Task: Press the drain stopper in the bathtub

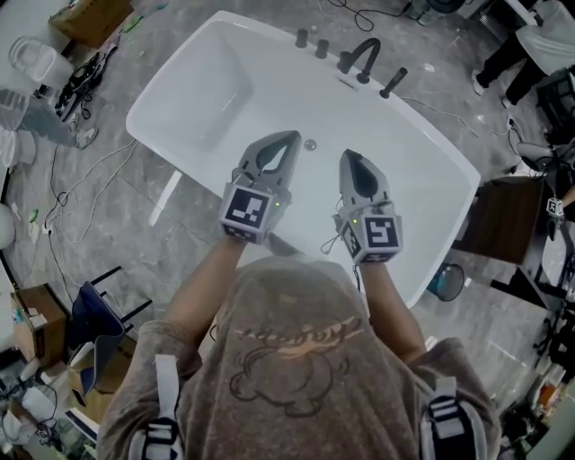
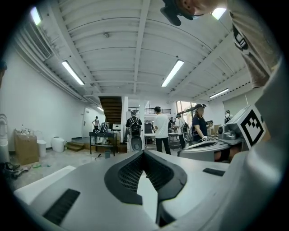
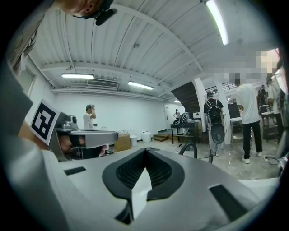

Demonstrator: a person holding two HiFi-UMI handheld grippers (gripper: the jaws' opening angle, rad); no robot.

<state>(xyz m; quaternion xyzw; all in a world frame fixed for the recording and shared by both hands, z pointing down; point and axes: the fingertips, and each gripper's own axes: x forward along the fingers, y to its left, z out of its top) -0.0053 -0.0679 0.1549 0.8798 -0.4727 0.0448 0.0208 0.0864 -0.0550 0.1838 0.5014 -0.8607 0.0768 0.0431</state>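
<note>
A white bathtub point(image 1: 189, 90) lies slantwise below me in the head view. Its small round silver drain stopper point(image 1: 310, 144) sits on the tub floor. My left gripper point(image 1: 292, 137) hovers over the tub just left of the stopper, jaws together and holding nothing. My right gripper point(image 1: 345, 154) hangs just right of the stopper, also shut and empty. Both gripper views look out level across the room, so the stopper is hidden in them. The left gripper point(image 2: 143, 153) and the right gripper point(image 3: 145, 150) show their tips meeting.
A black faucet point(image 1: 364, 56) and black handles point(image 1: 393, 83) stand on the tub's far rim; the faucet point(image 3: 188, 150) also shows past the right jaws. Cables point(image 1: 72, 193) trail over the grey floor. People point(image 2: 160, 128) stand in the room beyond. Boxes point(image 1: 90, 18) lie at far left.
</note>
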